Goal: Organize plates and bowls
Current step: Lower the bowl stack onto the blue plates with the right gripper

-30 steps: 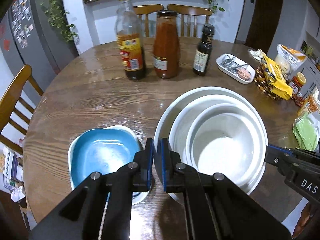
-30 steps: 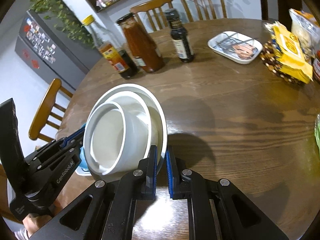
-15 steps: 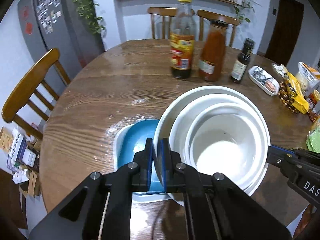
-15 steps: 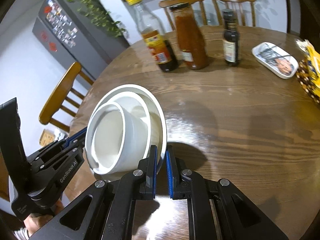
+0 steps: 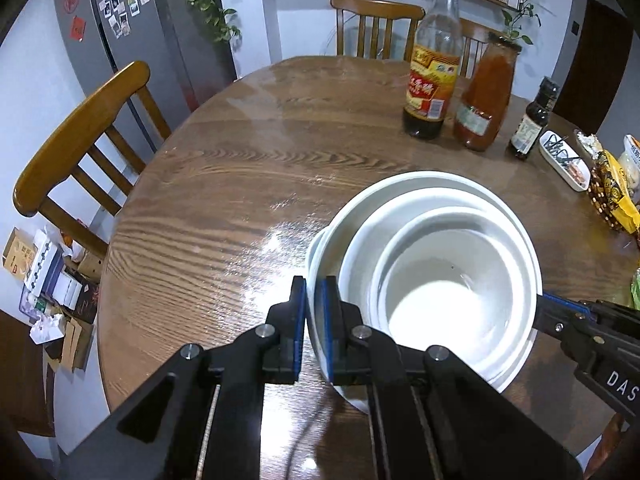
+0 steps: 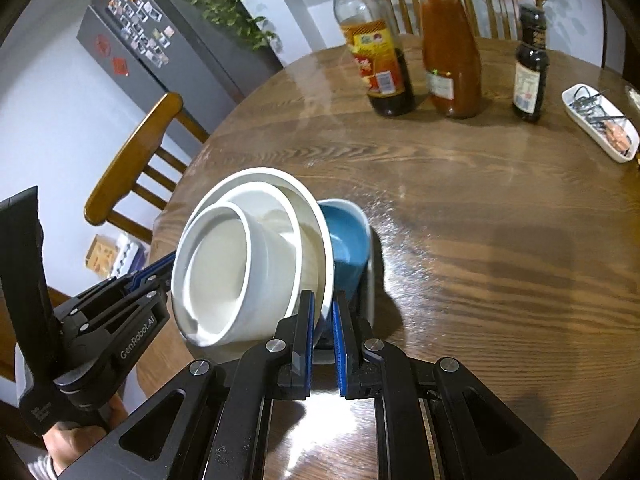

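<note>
A round wooden tabletop (image 5: 224,208) fills a home dining room, with wooden chairs (image 5: 80,140) drawn up around it, a grey refrigerator (image 5: 132,28) dotted with magnets behind, and a wall shelf of jars above. At the far side stand a yellow-capped sauce bottle (image 5: 432,68), a jar of red sauce (image 5: 486,96) and a small dark bottle (image 5: 534,118), with a white oblong dish (image 5: 564,160) and snack packets (image 5: 612,196) to their right. You hold a nested stack of three white bowls (image 5: 436,276) between your two grippers: the left gripper (image 5: 314,320) has its blue-padded fingers (image 5: 298,320) pinched on the near left rim of the largest bowl, and the right gripper (image 6: 323,336) has its fingers (image 6: 306,340) clamped on the opposite rim, one pad on each face of the wall. The stack is tilted in the right wrist view, its mouth turned toward the left gripper. A blue bowl (image 6: 348,240) with a white outside sits on the tabletop directly beneath the stack, showing past its right edge; whether the stack touches it cannot be told. Part of your hand (image 6: 80,440) shows under the left gripper's handle.
</note>
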### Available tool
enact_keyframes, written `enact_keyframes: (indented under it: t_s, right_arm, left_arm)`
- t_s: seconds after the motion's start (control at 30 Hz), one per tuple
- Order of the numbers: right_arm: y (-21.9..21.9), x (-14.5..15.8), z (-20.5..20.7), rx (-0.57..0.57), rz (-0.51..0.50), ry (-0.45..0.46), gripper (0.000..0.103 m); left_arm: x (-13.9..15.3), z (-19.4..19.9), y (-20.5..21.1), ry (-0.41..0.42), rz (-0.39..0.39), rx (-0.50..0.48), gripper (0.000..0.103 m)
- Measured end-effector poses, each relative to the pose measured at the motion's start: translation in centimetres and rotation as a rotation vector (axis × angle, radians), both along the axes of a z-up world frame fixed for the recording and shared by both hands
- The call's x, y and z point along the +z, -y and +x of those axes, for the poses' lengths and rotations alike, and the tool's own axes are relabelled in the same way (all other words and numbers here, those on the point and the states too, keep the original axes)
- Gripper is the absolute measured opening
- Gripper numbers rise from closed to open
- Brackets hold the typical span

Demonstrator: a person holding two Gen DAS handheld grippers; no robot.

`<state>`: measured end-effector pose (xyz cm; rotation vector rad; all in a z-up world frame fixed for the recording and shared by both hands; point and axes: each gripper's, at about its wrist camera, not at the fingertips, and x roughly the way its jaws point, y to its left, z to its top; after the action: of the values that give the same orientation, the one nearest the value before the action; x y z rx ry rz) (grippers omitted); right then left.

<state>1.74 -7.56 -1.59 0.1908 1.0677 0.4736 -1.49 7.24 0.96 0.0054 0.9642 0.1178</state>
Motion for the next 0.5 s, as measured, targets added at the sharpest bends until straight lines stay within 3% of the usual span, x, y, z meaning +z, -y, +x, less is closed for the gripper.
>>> enact_keyframes:
  t_s: [0.33,0.5]
  right_arm:
    - [-1.0,-2.2,1.7,-0.026,-0.016,-0.086,0.013]
    - [-0.6,-3.0,2.6,-0.058,0.010,-0.130,0.013]
  left_arm:
    - [-1.8,2.4,-0.8,-0.077,0.007,-0.033,0.004]
    - [-1.7,3.1,-0.4,-0.074,0.044,-0.061,0.004]
